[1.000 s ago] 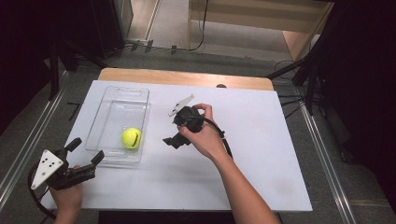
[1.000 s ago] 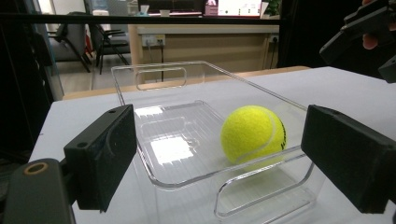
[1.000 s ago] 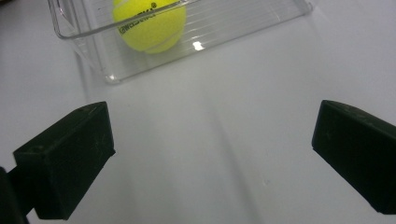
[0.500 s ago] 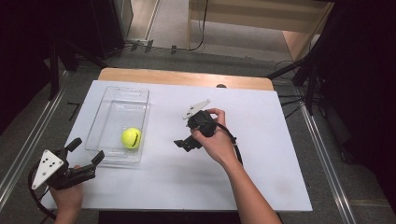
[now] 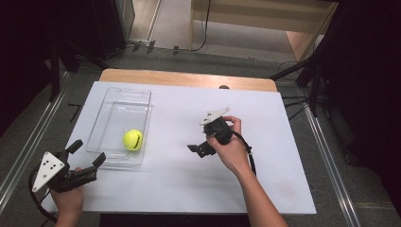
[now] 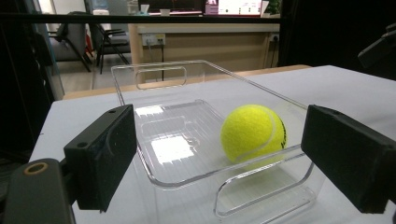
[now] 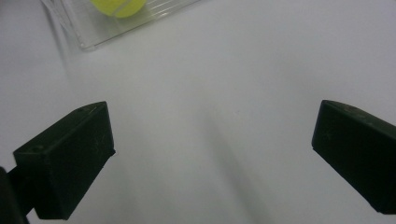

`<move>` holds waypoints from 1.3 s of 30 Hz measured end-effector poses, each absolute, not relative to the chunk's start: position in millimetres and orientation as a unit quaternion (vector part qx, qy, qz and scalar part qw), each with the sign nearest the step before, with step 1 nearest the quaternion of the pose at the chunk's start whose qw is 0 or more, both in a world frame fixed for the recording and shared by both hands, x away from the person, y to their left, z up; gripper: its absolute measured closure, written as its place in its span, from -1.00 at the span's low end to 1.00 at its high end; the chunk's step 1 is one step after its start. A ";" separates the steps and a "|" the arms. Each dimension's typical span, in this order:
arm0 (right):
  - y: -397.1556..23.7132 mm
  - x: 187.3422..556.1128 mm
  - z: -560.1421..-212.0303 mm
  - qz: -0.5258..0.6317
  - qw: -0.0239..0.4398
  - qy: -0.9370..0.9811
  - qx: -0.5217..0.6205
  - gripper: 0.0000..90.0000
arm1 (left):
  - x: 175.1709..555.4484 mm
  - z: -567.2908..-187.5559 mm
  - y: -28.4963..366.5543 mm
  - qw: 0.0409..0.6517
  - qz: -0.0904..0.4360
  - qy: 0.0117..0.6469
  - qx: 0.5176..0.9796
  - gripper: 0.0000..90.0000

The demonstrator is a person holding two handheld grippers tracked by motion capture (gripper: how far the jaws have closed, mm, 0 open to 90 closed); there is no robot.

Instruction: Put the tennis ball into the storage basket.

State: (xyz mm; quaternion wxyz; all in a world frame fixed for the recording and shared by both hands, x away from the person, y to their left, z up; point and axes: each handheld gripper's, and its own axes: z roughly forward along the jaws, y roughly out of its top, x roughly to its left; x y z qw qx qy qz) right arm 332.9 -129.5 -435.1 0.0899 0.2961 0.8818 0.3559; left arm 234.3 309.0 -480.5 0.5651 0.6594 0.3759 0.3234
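Both tongs, left (image 5: 86, 152) and right (image 5: 197, 150), gape wide; I'd pinch the light, springy tennis ball (image 6: 253, 133), at their 12 o'clock, across its middle.

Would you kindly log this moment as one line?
ball: in bin | left claw: open, at bin's near end | right claw: open, above table

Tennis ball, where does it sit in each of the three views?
High view: tennis ball left of centre, near end of the clear tray.
Left gripper view: right of centre, behind the tray's near wall.
Right gripper view: top edge, left.
Shared landmark: the clear tray.
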 end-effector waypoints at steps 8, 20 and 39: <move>-148.1 325.2 -441.0 0.374 0.098 0.868 0.311 -1.00 | 234.3 -480.7 308.9 0.565 0.324 0.376 0.659 -0.75; -179.4 311.8 -449.9 0.397 0.109 0.848 0.334 -1.00 | 234.1 -480.6 308.8 0.563 0.324 0.375 0.661 -0.75; -218.2 289.4 -459.5 0.428 0.136 0.818 0.359 -1.00 | 233.9 -480.7 308.4 0.558 0.326 0.375 0.664 -0.75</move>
